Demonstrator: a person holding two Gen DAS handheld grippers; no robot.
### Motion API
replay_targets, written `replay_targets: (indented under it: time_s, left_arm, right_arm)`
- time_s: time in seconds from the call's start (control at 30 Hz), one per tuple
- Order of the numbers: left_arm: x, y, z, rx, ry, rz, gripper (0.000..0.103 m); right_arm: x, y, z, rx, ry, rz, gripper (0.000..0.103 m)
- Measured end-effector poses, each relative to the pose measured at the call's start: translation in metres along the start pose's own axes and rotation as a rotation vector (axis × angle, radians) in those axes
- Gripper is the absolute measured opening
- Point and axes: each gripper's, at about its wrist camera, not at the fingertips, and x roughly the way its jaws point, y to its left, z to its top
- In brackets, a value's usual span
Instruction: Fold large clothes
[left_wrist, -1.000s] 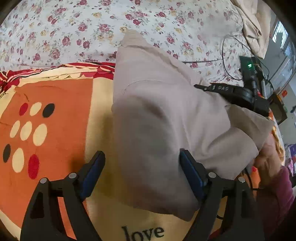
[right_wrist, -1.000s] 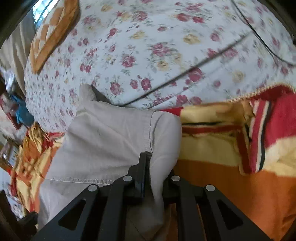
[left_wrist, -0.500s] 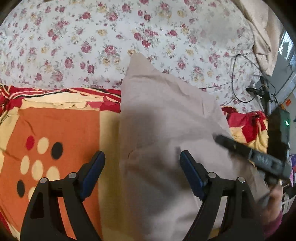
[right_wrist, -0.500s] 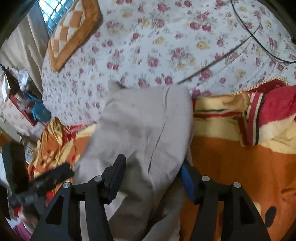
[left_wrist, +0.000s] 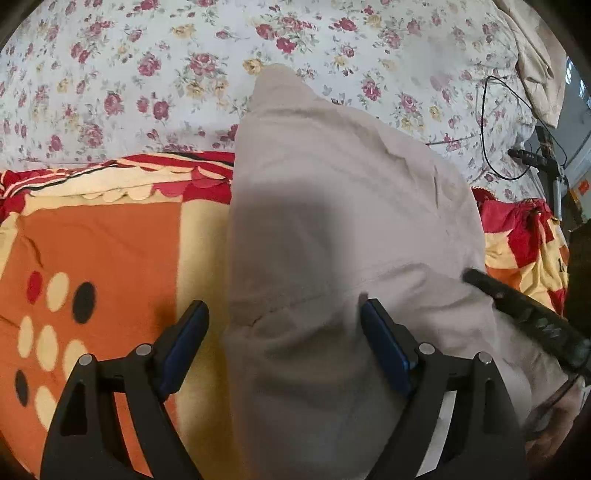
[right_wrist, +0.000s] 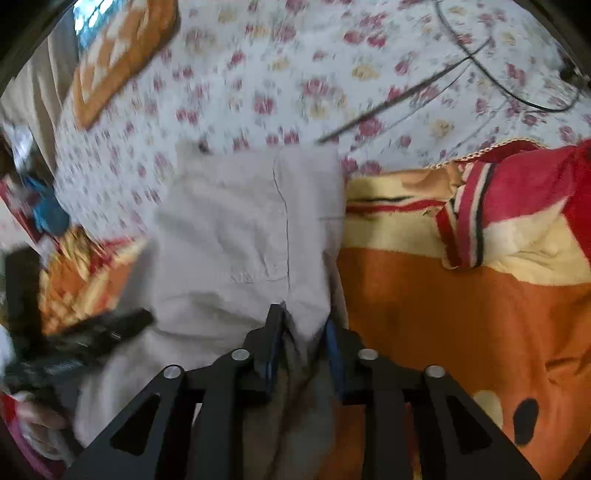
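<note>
Two black hand-held grippers

The left gripper (left_wrist: 282, 332) and right gripper (right_wrist: 301, 339) share black triangular cut-out frames, silver screws and blue pads (left_wrist: 384, 354); a maroon sleeve (right_wrist: 27, 452) shows.

Beige garment (left_wrist: 332, 229), plain pale woven cloth, folded into a thick oblong bundle lying on the bed, across an orange, cream and red blanket (left_wrist: 103, 251), its far tip reaching onto the flowered sheet (left_wrist: 110, 74). A stitched seam runs along its length. Its near end lies between and below the wide-apart jaws of the left gripper (left_wrist: 284, 343); a fold of its near edge stands between the close-set jaws of the right gripper (right_wrist: 301, 343).
</note>
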Motion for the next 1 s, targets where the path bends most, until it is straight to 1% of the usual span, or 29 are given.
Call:
replay_targets:
  time_s: [0.03,0.1,0.13,0.17,0.2,0.27,0.3,0.33,0.4,0.43,0.5,0.57,0.6,0.67,0.73,0.77,0.8,0.87,0.9,1.0]
  left_arm:
    - [-0.006,0.003,-0.002,-0.011,-0.003,-0.01,0.085]
    - [-0.017,0.005,-0.008,-0.018,-0.015,-0.035,0.085]
    - [-0.022,0.005,-0.013,-0.01,-0.024,-0.039,0.085]
    - [-0.024,0.003,-0.016,0.0,-0.029,-0.038,0.085]
    - [-0.025,0.001,-0.021,0.017,-0.035,-0.034,0.085]
    - [-0.022,-0.002,-0.029,0.033,-0.037,-0.019,0.085]
    - [-0.018,-0.002,-0.031,0.032,-0.032,-0.017,0.085]
    - [-0.014,0.0,-0.034,0.023,-0.028,-0.021,0.086]
    - [-0.005,0.003,-0.038,0.004,-0.022,-0.036,0.087]
    - [-0.002,0.004,-0.041,-0.001,-0.02,-0.038,0.087]
    - [0.001,0.005,-0.043,-0.003,-0.013,-0.057,0.087]
    - [-0.001,0.01,-0.039,-0.021,0.016,-0.096,0.087]
    - [-0.002,0.014,-0.035,-0.047,0.031,-0.132,0.087]
    - [-0.006,0.026,-0.025,-0.116,0.019,-0.204,0.087]
    - [-0.004,0.032,-0.017,-0.151,0.022,-0.25,0.087]
    - [0.0,0.034,-0.014,-0.159,0.036,-0.263,0.087]
    - [0.006,0.034,-0.011,-0.162,0.056,-0.273,0.087]
    - [0.017,0.033,-0.009,-0.155,0.091,-0.29,0.087]
    - [0.024,0.033,-0.01,-0.153,0.108,-0.305,0.087]
    - [0.037,0.032,-0.008,-0.155,0.125,-0.337,0.09]
  right_arm:
    - [-0.011,0.0,-0.001,0.021,0.0,0.02,0.034]
    - [-0.032,0.005,-0.005,0.022,-0.021,0.063,0.048]
    - [-0.042,0.01,-0.008,0.008,-0.032,0.084,0.052]
    - [-0.05,0.014,-0.012,-0.006,-0.035,0.099,0.064]
    - [-0.056,0.019,-0.018,-0.024,-0.027,0.112,0.068]
    - [-0.054,0.027,-0.026,-0.044,0.005,0.122,0.068]
    - [-0.051,0.029,-0.033,-0.063,0.029,0.112,0.066]
    - [-0.045,0.031,-0.038,-0.084,0.044,0.067,0.064]
    - [-0.026,0.029,-0.049,-0.114,0.09,-0.028,0.064]
    - [-0.018,0.025,-0.053,-0.109,0.106,-0.027,0.064]
    - [-0.008,0.013,-0.061,-0.08,0.124,0.0,0.064]
    - [-0.013,0.009,-0.062,-0.08,0.116,0.015,0.063]
    - [-0.018,0.008,-0.059,-0.079,0.112,0.028,0.064]
    - [-0.033,0.004,-0.051,-0.06,0.057,0.072,0.068]
    - [-0.044,-0.002,-0.038,-0.025,-0.013,0.092,0.075]
    - [-0.043,-0.006,-0.031,-0.005,-0.035,0.11,0.085]
    - [-0.037,-0.01,-0.024,0.01,-0.039,0.135,0.089]
    - [-0.018,-0.016,-0.013,0.039,-0.004,0.168,0.089]
    - [-0.003,-0.019,-0.008,0.054,0.029,0.203,0.089]
    - [0.029,-0.017,-0.001,0.06,0.103,0.288,0.088]
